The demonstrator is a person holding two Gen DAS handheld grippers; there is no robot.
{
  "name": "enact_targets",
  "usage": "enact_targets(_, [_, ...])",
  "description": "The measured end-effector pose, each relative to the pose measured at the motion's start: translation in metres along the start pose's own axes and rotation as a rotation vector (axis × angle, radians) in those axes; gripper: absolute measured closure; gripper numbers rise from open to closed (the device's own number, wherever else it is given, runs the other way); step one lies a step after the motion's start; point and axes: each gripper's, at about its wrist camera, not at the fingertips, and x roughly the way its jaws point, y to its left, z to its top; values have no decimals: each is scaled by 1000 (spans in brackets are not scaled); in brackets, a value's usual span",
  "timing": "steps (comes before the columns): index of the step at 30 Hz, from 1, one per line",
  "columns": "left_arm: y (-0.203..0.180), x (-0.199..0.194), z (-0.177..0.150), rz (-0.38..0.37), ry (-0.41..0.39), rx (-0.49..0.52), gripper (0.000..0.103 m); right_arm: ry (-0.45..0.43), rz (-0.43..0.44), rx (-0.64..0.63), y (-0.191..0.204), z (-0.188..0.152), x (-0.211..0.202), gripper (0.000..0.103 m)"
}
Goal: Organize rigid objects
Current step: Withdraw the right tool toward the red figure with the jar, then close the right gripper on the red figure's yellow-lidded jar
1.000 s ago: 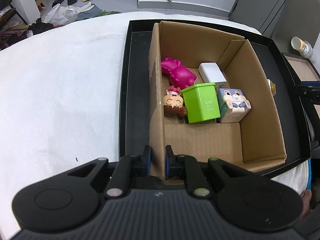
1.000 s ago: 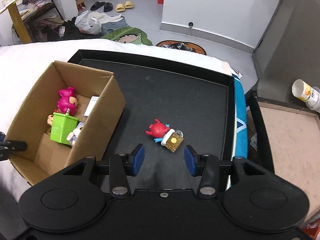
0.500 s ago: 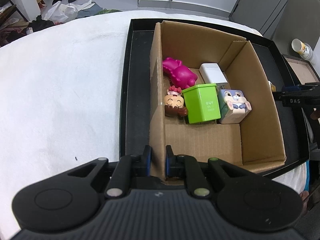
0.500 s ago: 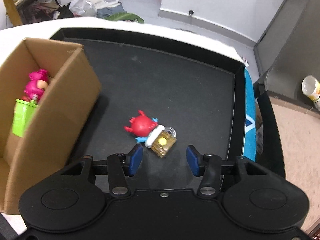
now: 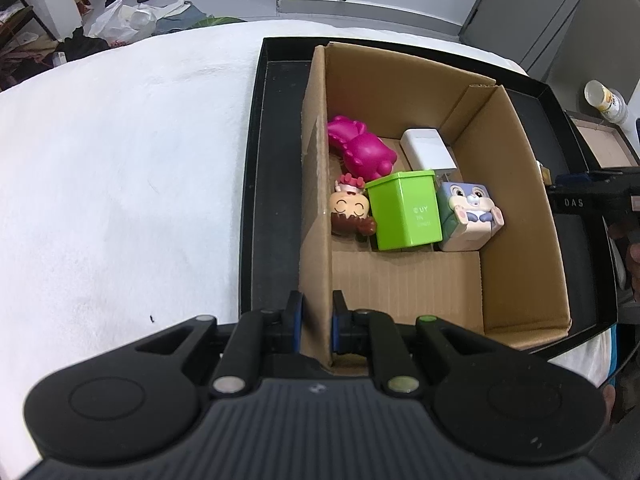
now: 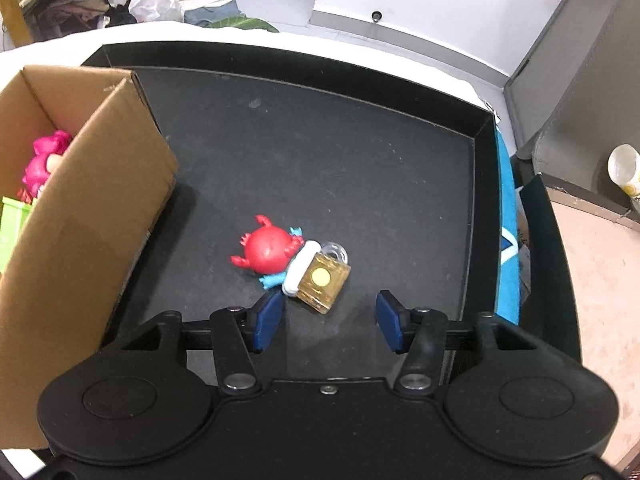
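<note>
A red crab figure with a beer mug [image 6: 294,266] lies on the black tray [image 6: 360,160]. My right gripper [image 6: 328,320] hovers just in front of it, jaws opening, nothing between the pads. A cardboard box [image 5: 512,208] stands in the tray; my left gripper [image 5: 316,322] is shut on the box's left wall near the front corner. Inside lie a magenta toy [image 5: 360,148], a doll-head figure [image 5: 350,212], a green container [image 5: 406,210], a rabbit cube [image 5: 468,212] and a white block [image 5: 428,148]. The box [image 6: 80,216] stands to the left in the right wrist view.
The tray sits on a white cloth-covered table [image 5: 120,180]. The right-hand gripper's black body [image 5: 592,196] shows past the box's right wall. A blue strip [image 6: 506,240] runs along the tray's right rim. A white cup [image 6: 624,168] stands beyond.
The right gripper came down toward the crab figure and its jaws spread wider. The left gripper and the box stayed put.
</note>
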Motion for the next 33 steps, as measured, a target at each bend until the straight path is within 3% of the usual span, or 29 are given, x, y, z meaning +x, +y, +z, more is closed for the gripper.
enact_targets(17, [-3,-1,0,13,-2,9,91,-51,100,70,-8,8,7,49])
enact_targets(21, [-4,-1,-1,14,-2,9,91,-44,120,42,-5,9,9,54])
enact_targets(33, [-2,0,-1,8,-4,-2,91,23,107,33,2,-2,-5,55])
